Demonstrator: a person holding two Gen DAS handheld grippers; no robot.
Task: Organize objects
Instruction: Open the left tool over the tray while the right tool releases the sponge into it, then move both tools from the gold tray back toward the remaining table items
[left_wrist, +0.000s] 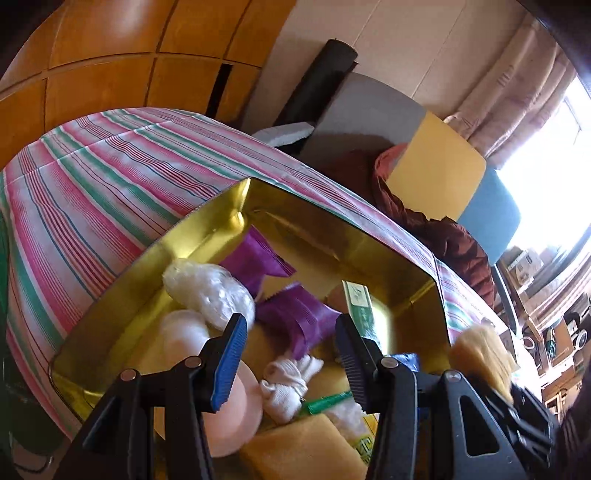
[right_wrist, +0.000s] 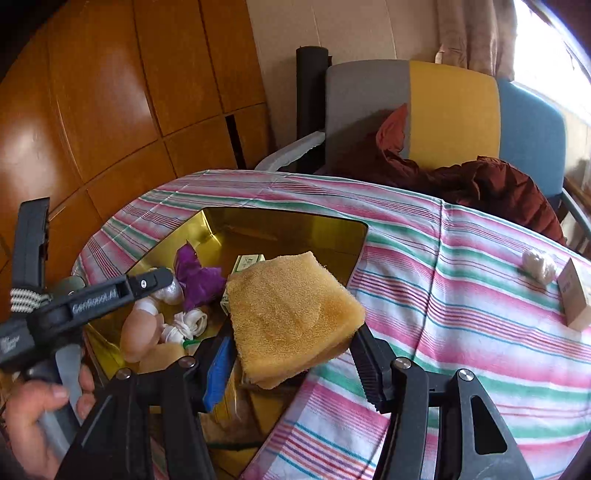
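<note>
A gold tin (right_wrist: 354, 236) sits on the striped tablecloth and holds purple packets (left_wrist: 295, 317), a clear-wrapped white bundle (left_wrist: 210, 291), a peach round piece (left_wrist: 236, 406), rolled white cloth (left_wrist: 288, 376), a green-and-white box (left_wrist: 356, 299) and a yellow sponge (left_wrist: 306, 446). My right gripper (right_wrist: 291, 365) is shut on another yellow sponge (right_wrist: 291, 314), held over the tin's near right corner. This sponge (left_wrist: 480, 350) also shows at the right edge of the left wrist view. My left gripper (left_wrist: 290, 347) hovers open over the tin's contents, nothing between its fingers. In the right wrist view it (right_wrist: 155, 278) reaches in from the left, a hand (right_wrist: 33, 417) on its handle.
The striped tablecloth (right_wrist: 443, 280) carries a white wad (right_wrist: 537, 264) and a small pale box (right_wrist: 572, 299) at the far right. Behind the table stands a grey, yellow and blue chair (right_wrist: 450, 107) with a dark red jacket (right_wrist: 491, 184). Wooden cabinets (right_wrist: 110, 92) line the left.
</note>
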